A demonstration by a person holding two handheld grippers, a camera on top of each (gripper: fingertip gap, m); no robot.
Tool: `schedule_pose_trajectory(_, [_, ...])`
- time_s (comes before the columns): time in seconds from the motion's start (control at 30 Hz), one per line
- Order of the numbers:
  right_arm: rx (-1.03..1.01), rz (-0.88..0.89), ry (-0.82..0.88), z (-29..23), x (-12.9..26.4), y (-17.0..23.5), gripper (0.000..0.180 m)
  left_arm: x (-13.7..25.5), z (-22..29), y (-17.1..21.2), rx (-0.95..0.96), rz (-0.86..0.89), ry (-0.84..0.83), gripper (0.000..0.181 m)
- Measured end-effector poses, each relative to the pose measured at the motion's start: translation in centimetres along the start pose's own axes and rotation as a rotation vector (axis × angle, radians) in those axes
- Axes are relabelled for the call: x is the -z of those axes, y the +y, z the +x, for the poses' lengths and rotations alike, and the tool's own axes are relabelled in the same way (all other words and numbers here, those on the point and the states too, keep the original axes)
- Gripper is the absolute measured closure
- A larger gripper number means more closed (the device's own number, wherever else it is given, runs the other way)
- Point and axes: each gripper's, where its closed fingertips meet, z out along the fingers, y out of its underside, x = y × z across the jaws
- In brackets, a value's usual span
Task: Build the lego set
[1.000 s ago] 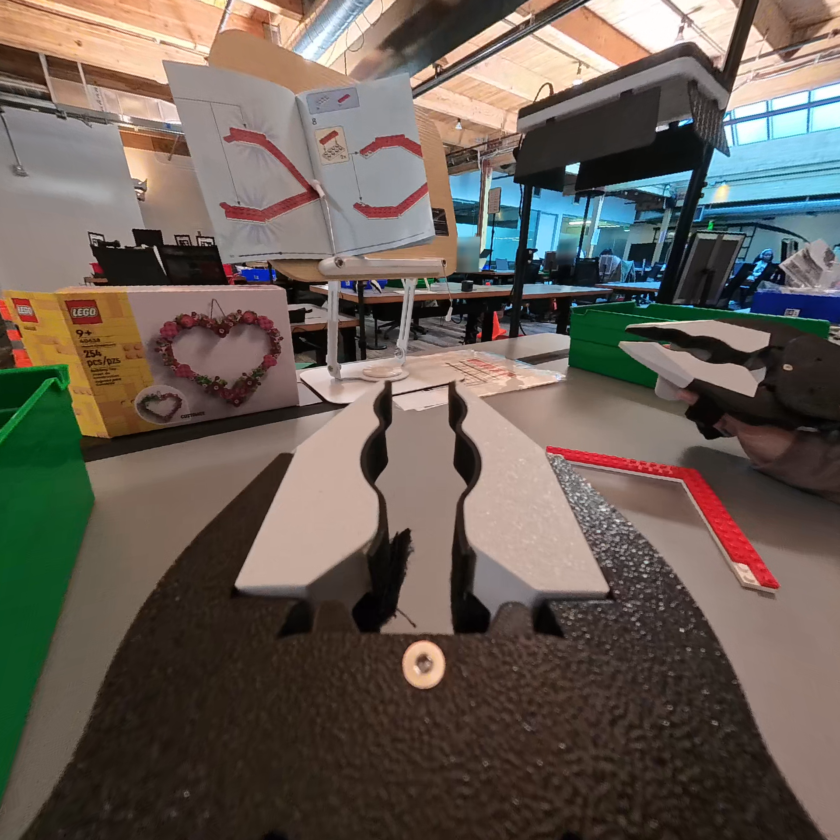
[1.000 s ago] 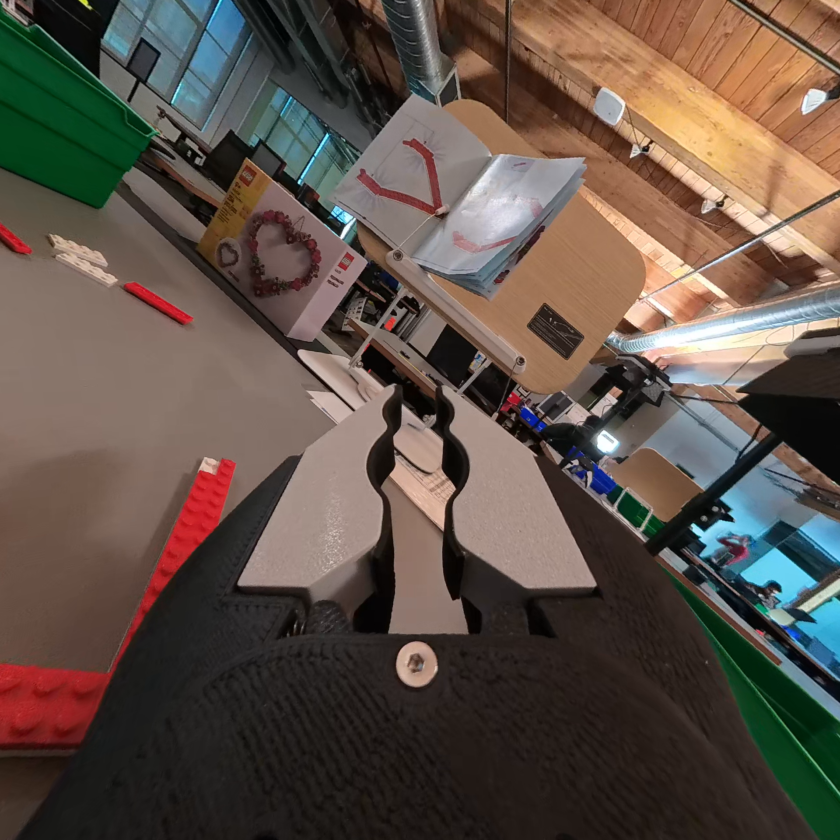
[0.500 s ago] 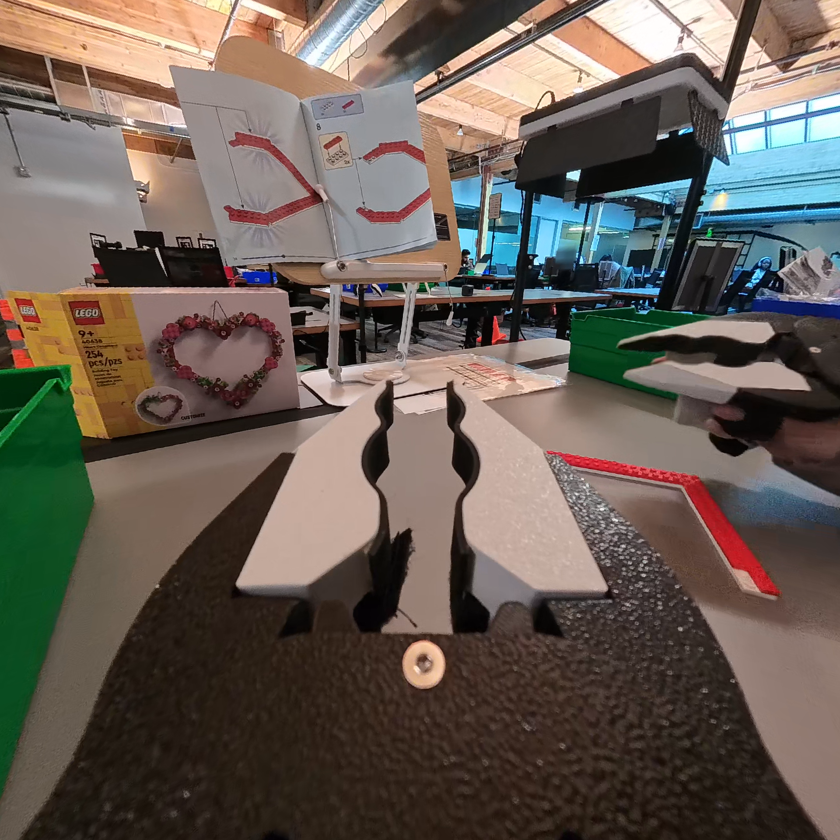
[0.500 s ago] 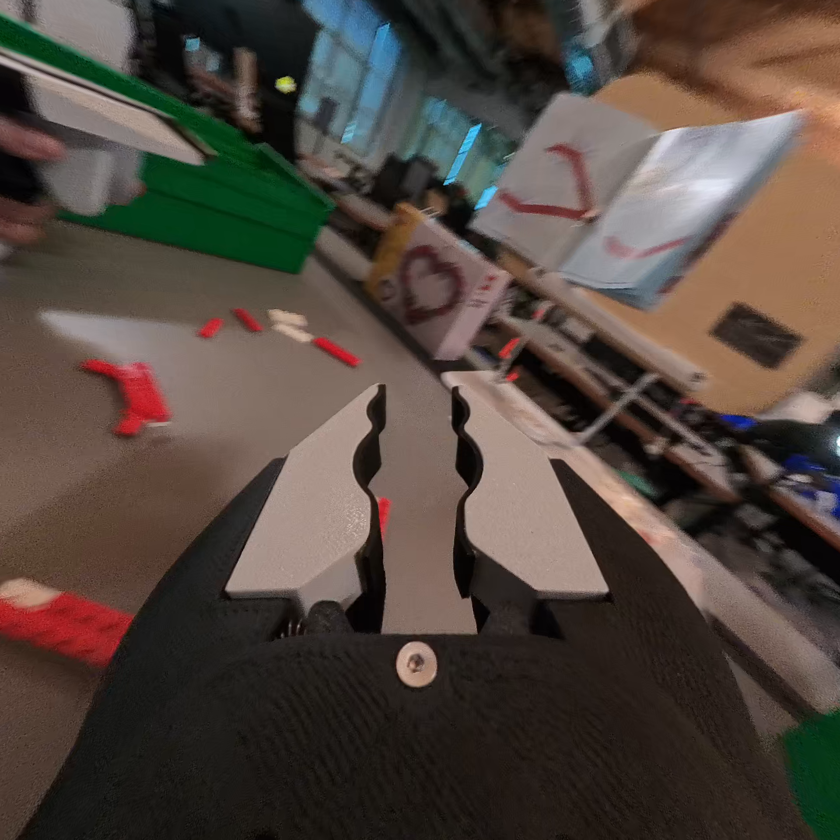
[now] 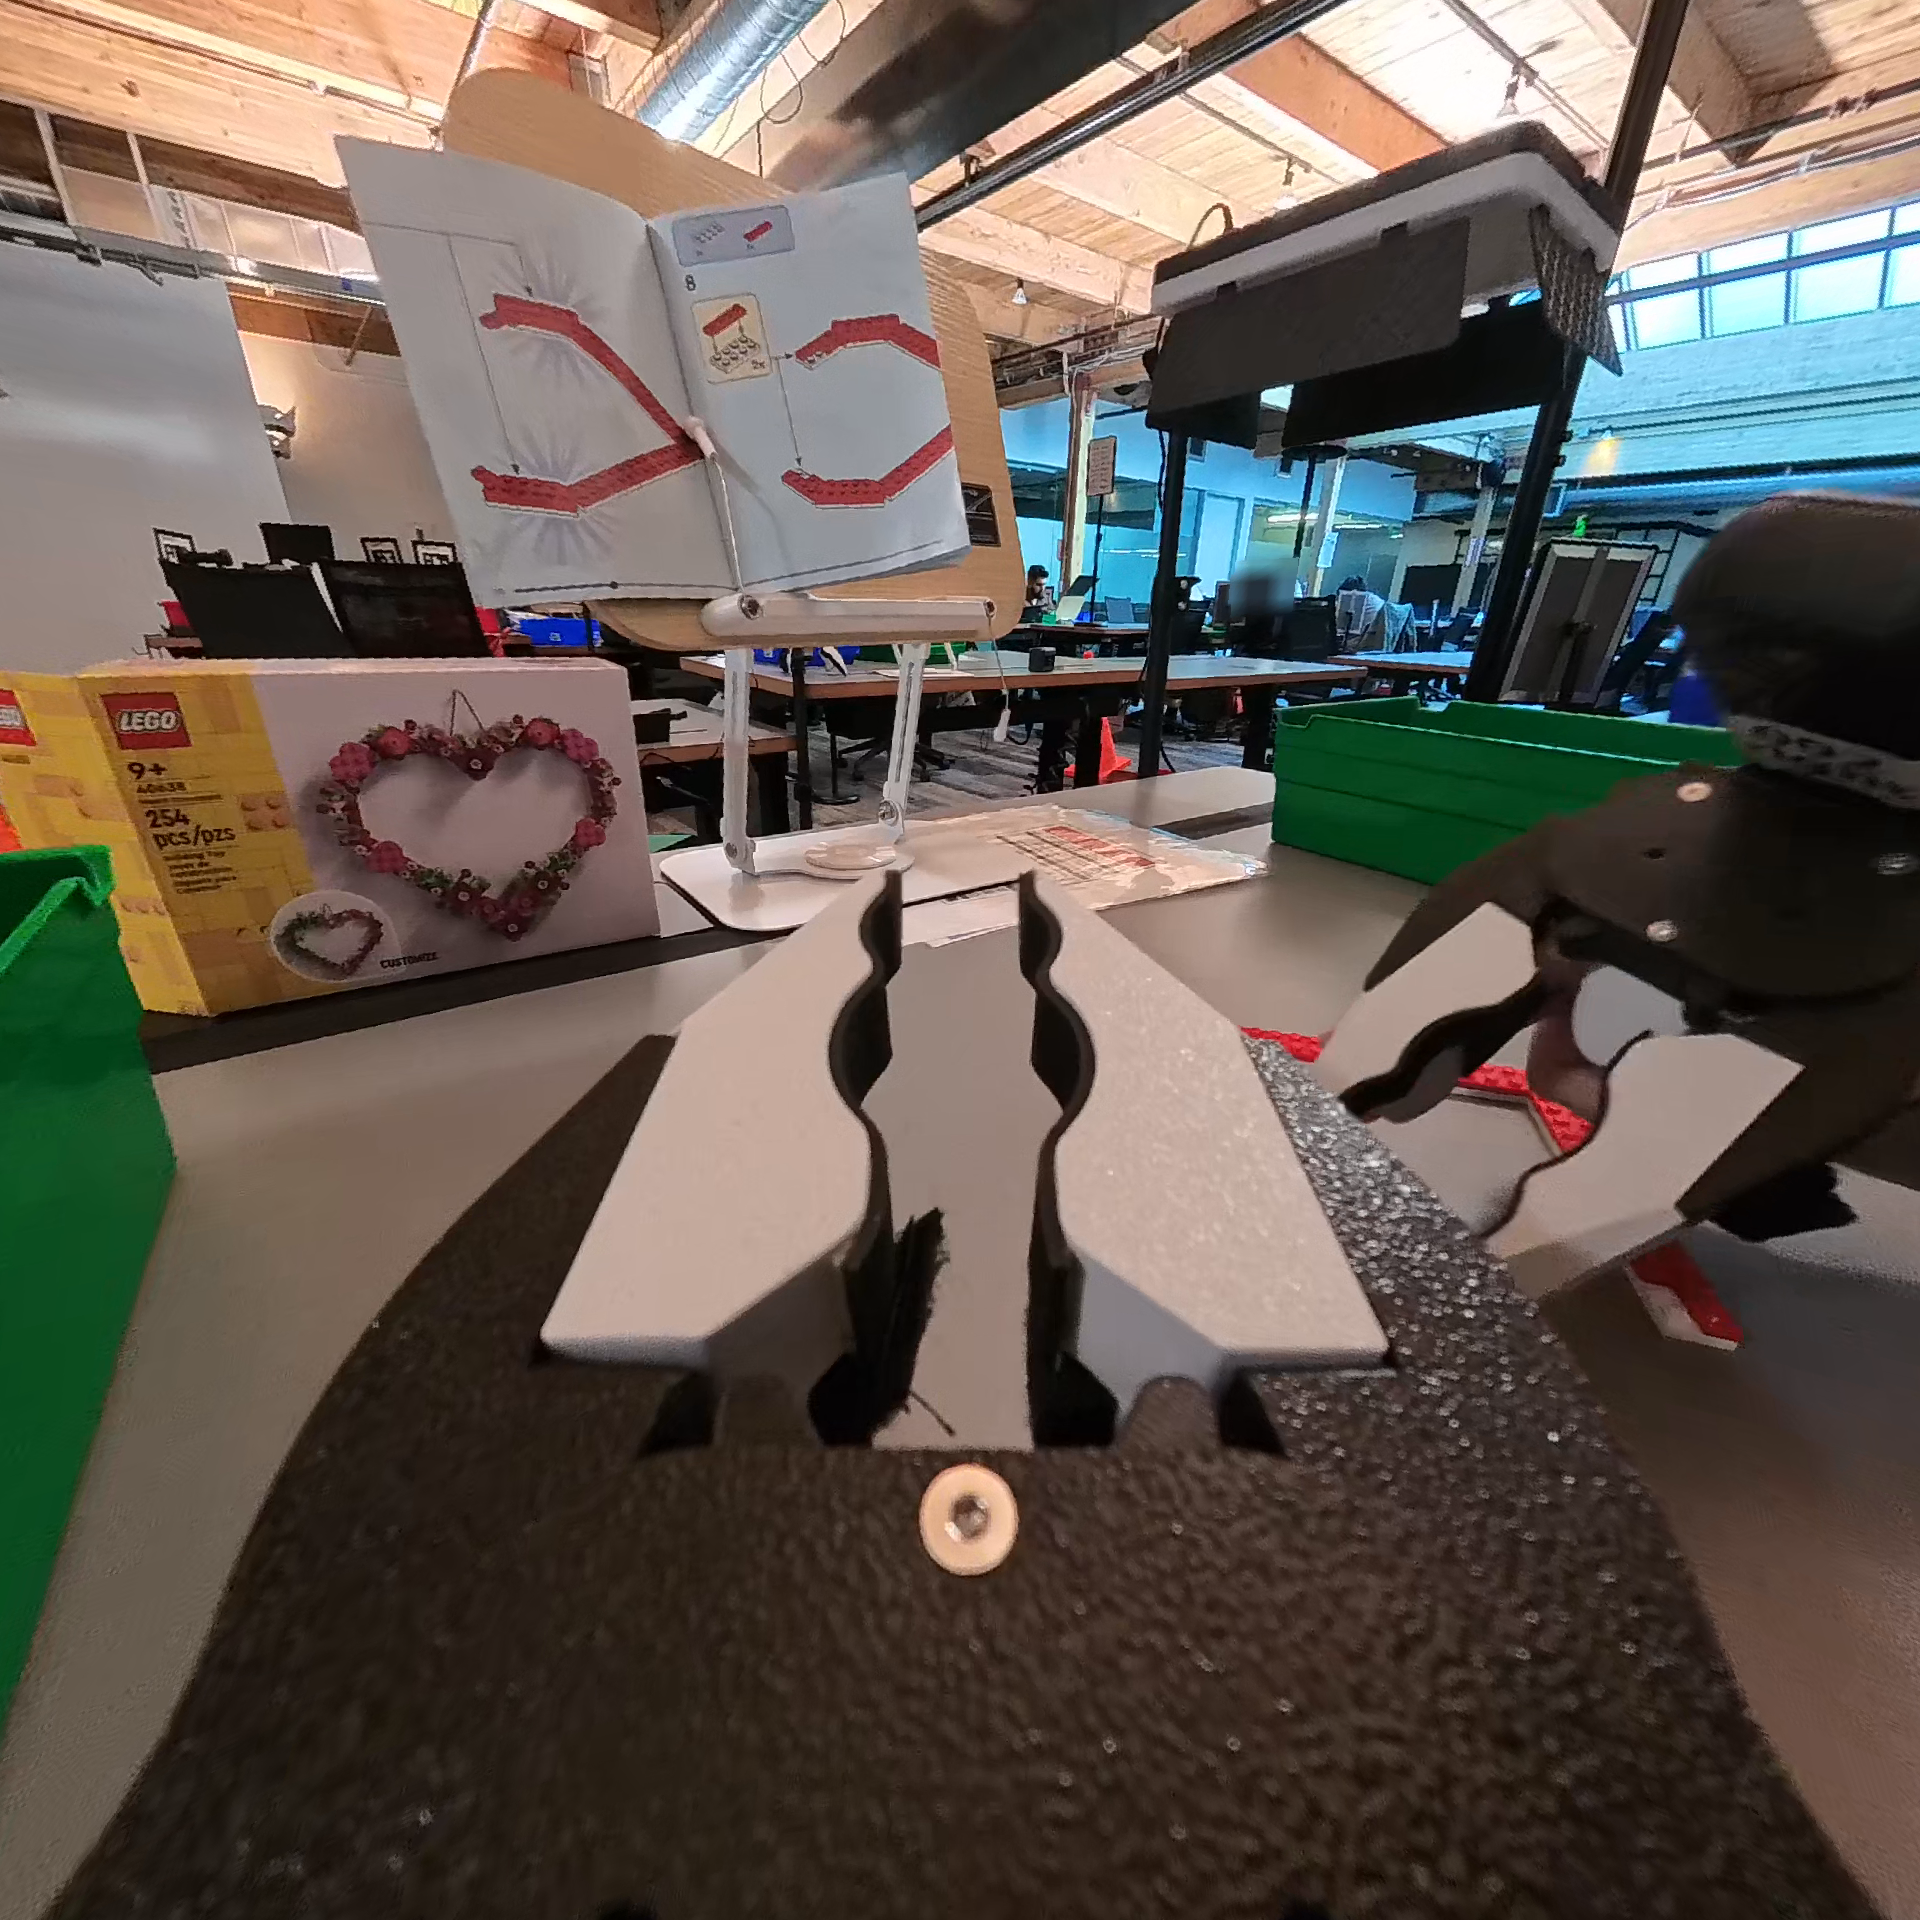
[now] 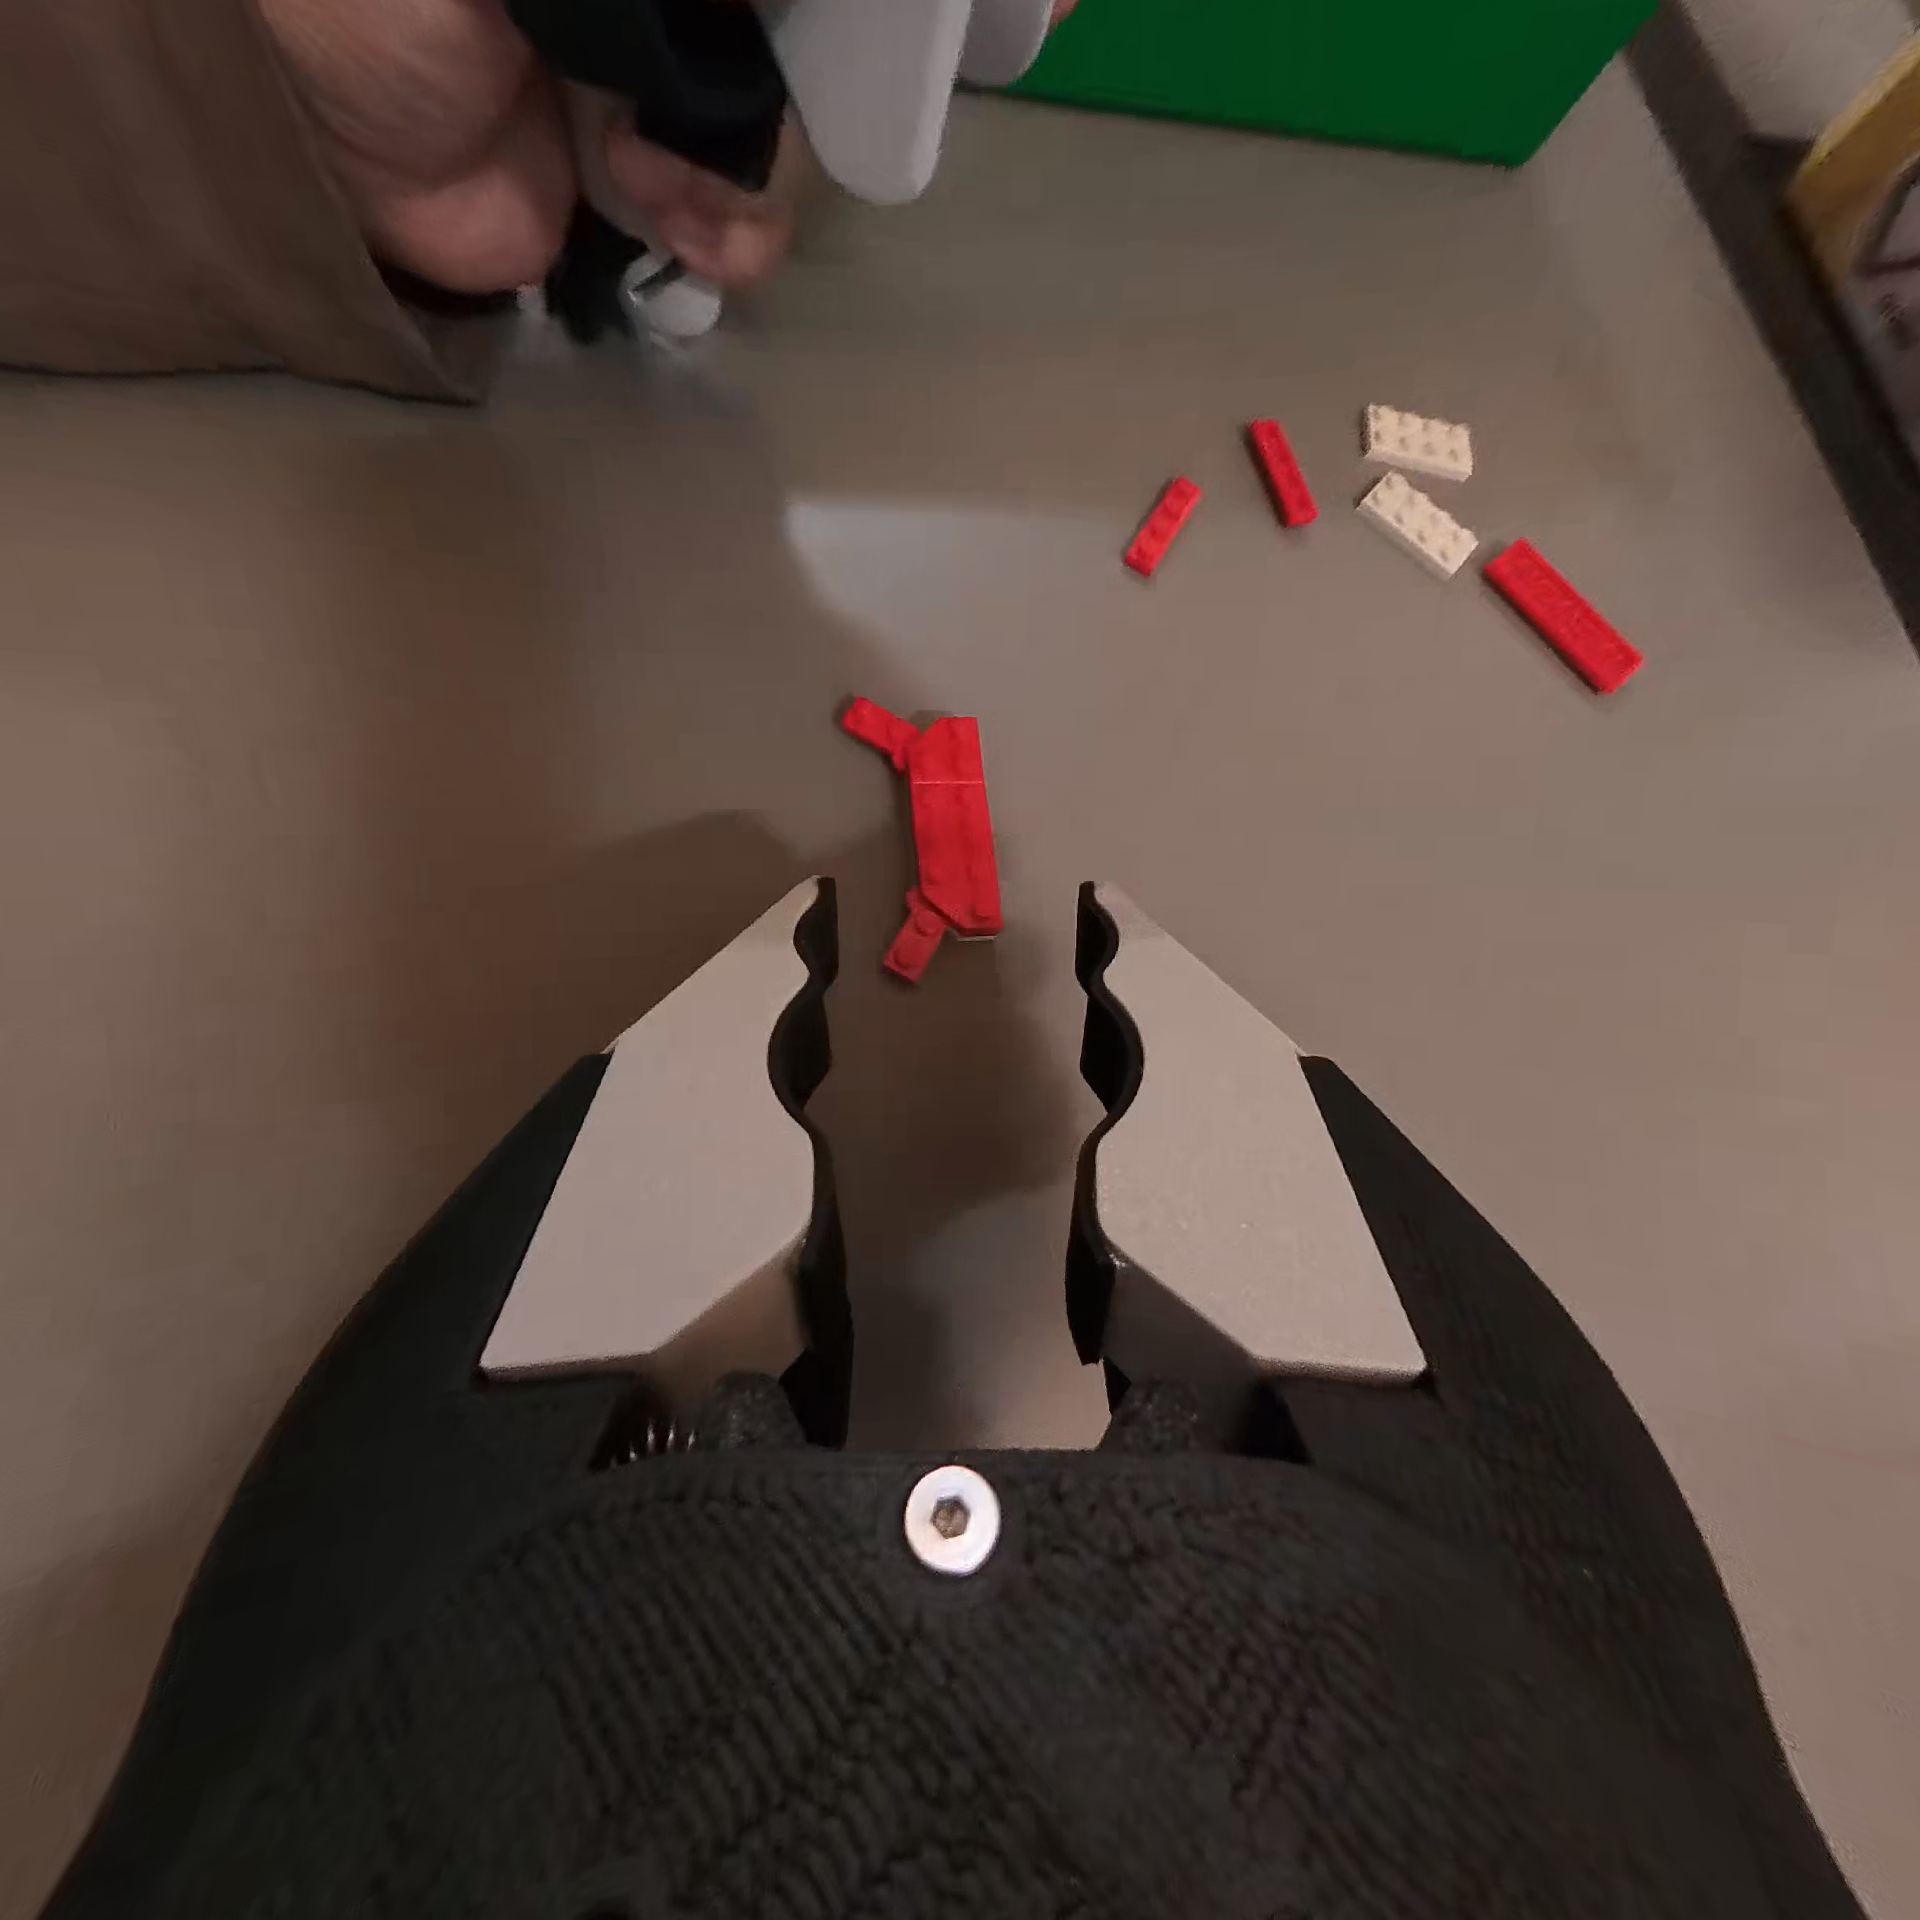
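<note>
In the right wrist view my right gripper (image 6: 956,894) is open and empty, pointing down at the grey table. A small red brick assembly (image 6: 945,831) lies just beyond its fingertips, between their lines and not touched. In the left wrist view my left gripper (image 5: 956,894) hovers low over the table with its jaws slightly apart and nothing between them. The right gripper (image 5: 1423,1164) shows there at the right, jaws wide, in front of a long angled red plate assembly (image 5: 1683,1309). The left gripper's white body (image 6: 883,104) and a hand (image 6: 468,156) show at the top.
Loose red plates (image 6: 1162,525) (image 6: 1564,613) and white plates (image 6: 1418,442) lie at the far right. An open instruction booklet (image 5: 665,384) on a stand, the set's box (image 5: 343,831), a plastic bag (image 5: 1112,852) and green bins (image 5: 62,1195) (image 5: 1455,790) ring the table. Spacing between my two grippers at the tips: around 15 cm.
My right gripper swung from pointing up at the booklet down to the table, opened wider and came over the small red assembly. The left gripper barely moved.
</note>
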Motion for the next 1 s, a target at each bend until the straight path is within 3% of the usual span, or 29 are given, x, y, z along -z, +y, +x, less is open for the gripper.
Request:
schedule_pose_trajectory(0.23, [-0.035, -0.064, -0.086, -0.3, -1.5, 0.8, 0.144, 0.1, -0.2, -0.2, 0.061, 0.008, 0.026, 0.16])
schedule_pose_trajectory(0.4, [-0.037, -0.073, -0.115, -0.4, -2.1, 0.5, 0.164, 0.0, 0.4, -0.1, 0.063, -0.001, 0.057, 0.159])
schedule_pose_trajectory(0.5, [-0.026, -0.091, -0.123, 0.0, -2.2, 0.5, 0.165, 0.0, 2.2, -0.2, 0.014, 0.0, 0.153, 0.149])
schedule_pose_trajectory(0.57, [-0.024, -0.093, -0.123, 0.5, -1.7, 0.3, 0.165, 0.5, 5.1, -0.7, -0.108, 0.031, 0.293, 0.13])
schedule_pose_trajectory(0.63, [-0.048, -0.071, -0.123, 1.2, -0.8, -0.2, 0.165, 1.0, 7.5, -0.1, -0.348, 0.029, 0.353, 0.119])
schedule_pose_trajectory(0.77, [-0.093, -0.021, -0.147, 2.1, 1.5, -1.5, 0.165, 0.4, 9.7, 5.2, -0.789, -0.161, 0.39, 0.101])
schedule_pose_trajectory(0.83, [-0.108, 0.007, -0.195, 1.7, 2.4, -2.2, 0.165, 0.1, 10.1, 6.6, -0.976, -0.189, 0.379, 0.104])
schedule_pose_trajectory(1.0, [-0.089, -0.001, -0.298, 0.1, 3.8, -2.4, 0.165, -0.2, 10.5, 6.7, -1.284, -0.134, 0.3, 0.135])
